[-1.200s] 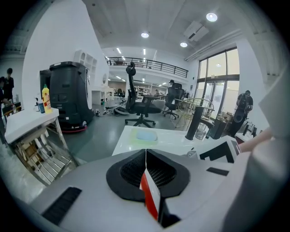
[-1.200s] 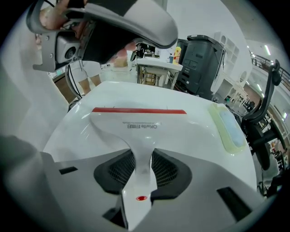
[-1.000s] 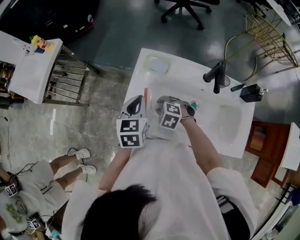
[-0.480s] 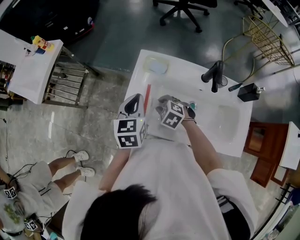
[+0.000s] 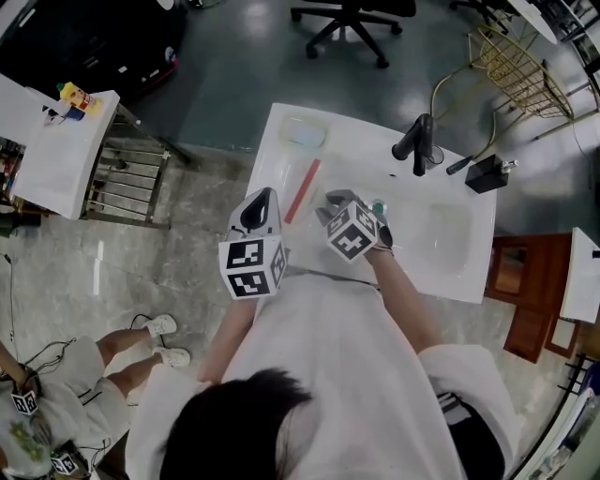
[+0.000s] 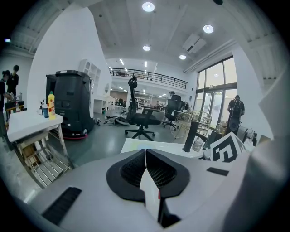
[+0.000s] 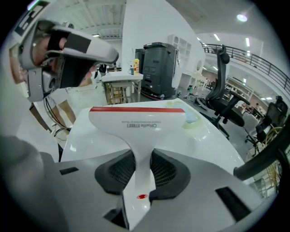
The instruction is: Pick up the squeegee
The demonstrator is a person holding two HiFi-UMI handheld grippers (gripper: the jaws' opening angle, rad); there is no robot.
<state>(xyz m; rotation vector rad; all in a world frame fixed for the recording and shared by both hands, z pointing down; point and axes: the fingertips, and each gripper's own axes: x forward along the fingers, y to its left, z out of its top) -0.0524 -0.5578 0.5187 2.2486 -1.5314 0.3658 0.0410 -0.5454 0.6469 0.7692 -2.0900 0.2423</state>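
The squeegee (image 5: 303, 190) has a white T-shaped head with a red blade edge and a white handle. My right gripper (image 5: 330, 202) is shut on that handle, and its jaws have just closed a little onto it. In the right gripper view the squeegee head (image 7: 137, 122) stands crosswise just beyond the right gripper (image 7: 138, 168), lifted above the white basin counter (image 7: 213, 140). My left gripper (image 5: 263, 202) hovers beside the counter's near left corner, a little left of the blade. The left gripper (image 6: 146, 164) has its pads pressed together with nothing between them.
The white counter (image 5: 457, 277) carries a black faucet (image 5: 419, 141), a pale soap dish (image 5: 306, 132) and a black dispenser (image 5: 486, 173). An office chair (image 5: 352, 14) and a wire rack (image 5: 525, 61) stand beyond. At left are a white table (image 5: 56, 155) and a seated person (image 5: 56, 375).
The right gripper has risen and rolled with the squeegee, so the red blade now lies slanted instead of nearly straight. The left gripper has lifted slightly.
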